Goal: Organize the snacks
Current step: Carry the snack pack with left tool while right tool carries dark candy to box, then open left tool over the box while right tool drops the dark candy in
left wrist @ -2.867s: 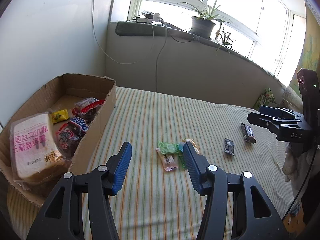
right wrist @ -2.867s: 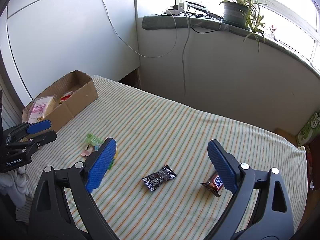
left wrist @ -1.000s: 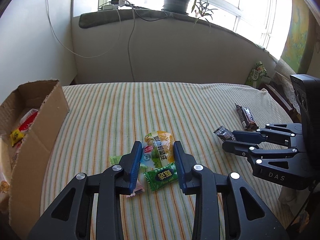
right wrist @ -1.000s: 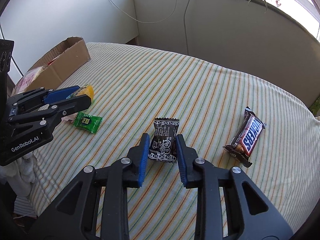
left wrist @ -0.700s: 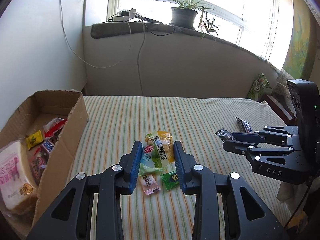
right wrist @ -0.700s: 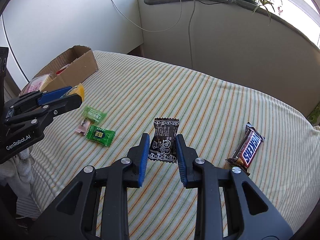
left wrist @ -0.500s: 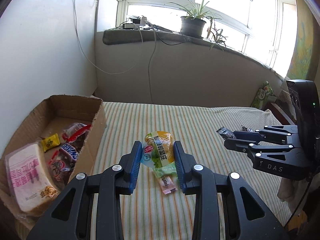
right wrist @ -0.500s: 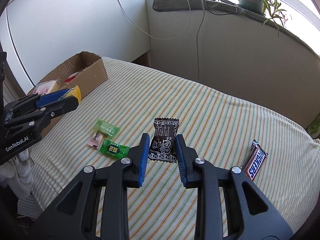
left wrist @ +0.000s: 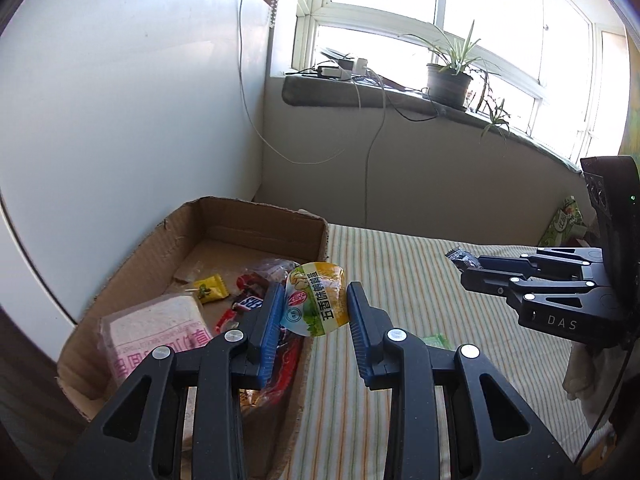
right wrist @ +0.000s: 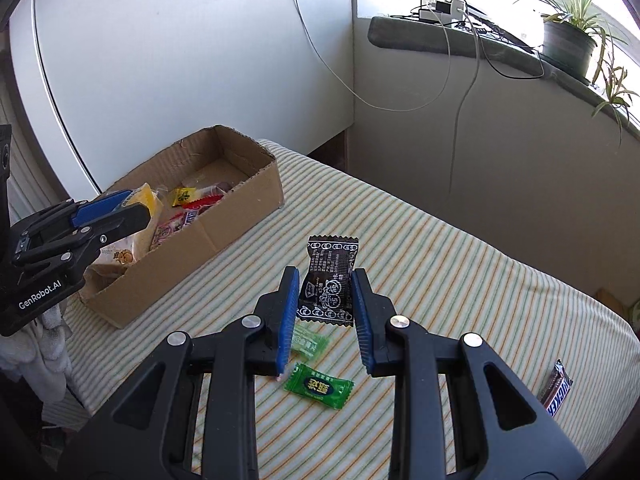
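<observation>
The yellow-green snack packet (left wrist: 316, 299) hangs clamped between the blue pads of the left tongs (left wrist: 313, 322), poised over the near right wall of the cardboard box (left wrist: 256, 216), so the box interior lies just ahead and to the left of it. That relation decides the coming move: a short carry leftward and a release should drop it among the snacks already inside, the bread bag (left wrist: 154, 340), a small yellow candy (left wrist: 210, 288) and red wrappers. The left tongs are the nearer pair to the box; their jaws stand narrowed to the packet's width. The right tongs (right wrist: 325, 300) are farther right over the striped bed (right wrist: 460, 264), gripping a black patterned sachet (right wrist: 330, 284) upright, its long axis vertical, lifted off the sheet. Below them two green candies (right wrist: 319, 386) lie on the bed, and a chocolate bar (right wrist: 557, 390) sits near the right edge, all not yet boxed.
</observation>
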Demonstrator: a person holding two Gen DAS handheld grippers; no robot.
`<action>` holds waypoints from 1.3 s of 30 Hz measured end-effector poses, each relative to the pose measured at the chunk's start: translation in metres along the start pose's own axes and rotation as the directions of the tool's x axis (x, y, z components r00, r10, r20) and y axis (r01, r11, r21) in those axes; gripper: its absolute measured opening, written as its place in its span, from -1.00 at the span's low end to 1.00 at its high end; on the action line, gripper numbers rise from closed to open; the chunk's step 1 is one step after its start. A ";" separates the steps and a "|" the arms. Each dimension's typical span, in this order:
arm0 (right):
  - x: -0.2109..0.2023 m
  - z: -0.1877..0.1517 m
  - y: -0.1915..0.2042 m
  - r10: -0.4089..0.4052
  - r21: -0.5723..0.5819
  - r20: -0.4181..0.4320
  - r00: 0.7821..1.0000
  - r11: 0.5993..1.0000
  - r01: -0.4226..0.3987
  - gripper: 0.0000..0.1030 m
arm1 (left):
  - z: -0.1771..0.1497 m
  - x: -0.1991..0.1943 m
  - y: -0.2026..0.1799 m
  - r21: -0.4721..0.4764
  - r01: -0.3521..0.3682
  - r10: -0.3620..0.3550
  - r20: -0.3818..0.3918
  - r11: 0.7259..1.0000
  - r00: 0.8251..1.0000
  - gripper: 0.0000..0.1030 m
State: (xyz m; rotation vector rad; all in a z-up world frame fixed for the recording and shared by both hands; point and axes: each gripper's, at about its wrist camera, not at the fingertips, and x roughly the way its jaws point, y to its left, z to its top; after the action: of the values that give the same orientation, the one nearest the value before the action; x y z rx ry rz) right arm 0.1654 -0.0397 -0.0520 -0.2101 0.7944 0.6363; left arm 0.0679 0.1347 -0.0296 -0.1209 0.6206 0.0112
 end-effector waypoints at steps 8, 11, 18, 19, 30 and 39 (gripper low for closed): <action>0.021 0.030 0.030 0.053 -0.038 0.009 0.999 0.998 -0.053 -0.47 | 0.007 0.005 0.025 -0.014 -0.050 0.050 -0.005 0.999 0.999 -0.41; 0.027 0.041 0.040 0.075 -0.050 0.012 0.997 0.996 -0.075 -0.47 | 0.010 0.007 0.030 -0.013 -0.060 0.060 -0.005 0.998 0.998 -0.41; 0.050 0.064 0.058 0.120 -0.059 0.003 0.993 0.991 -0.119 -0.47 | 0.016 0.013 0.039 -0.013 -0.077 0.077 -0.008 0.997 0.997 -0.41; 0.053 0.066 0.060 0.123 -0.062 0.001 0.992 0.991 -0.122 -0.47 | 0.016 0.014 0.040 -0.013 -0.080 0.080 -0.009 0.997 0.997 -0.41; 0.083 0.083 0.077 0.165 -0.079 -0.025 0.986 0.983 -0.166 -0.47 | 0.015 0.021 0.049 -0.027 -0.093 0.092 -0.023 0.995 0.996 -0.41; 0.095 0.085 0.083 0.179 -0.094 -0.045 0.983 0.979 -0.183 -0.46 | 0.016 0.025 0.053 -0.030 -0.103 0.102 -0.033 0.994 0.994 -0.37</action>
State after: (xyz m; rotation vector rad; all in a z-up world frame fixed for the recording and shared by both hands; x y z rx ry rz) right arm 0.2163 0.1035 -0.0573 -0.2409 0.8239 0.8465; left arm 0.0950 0.1881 -0.0365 -0.1204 0.6580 0.1187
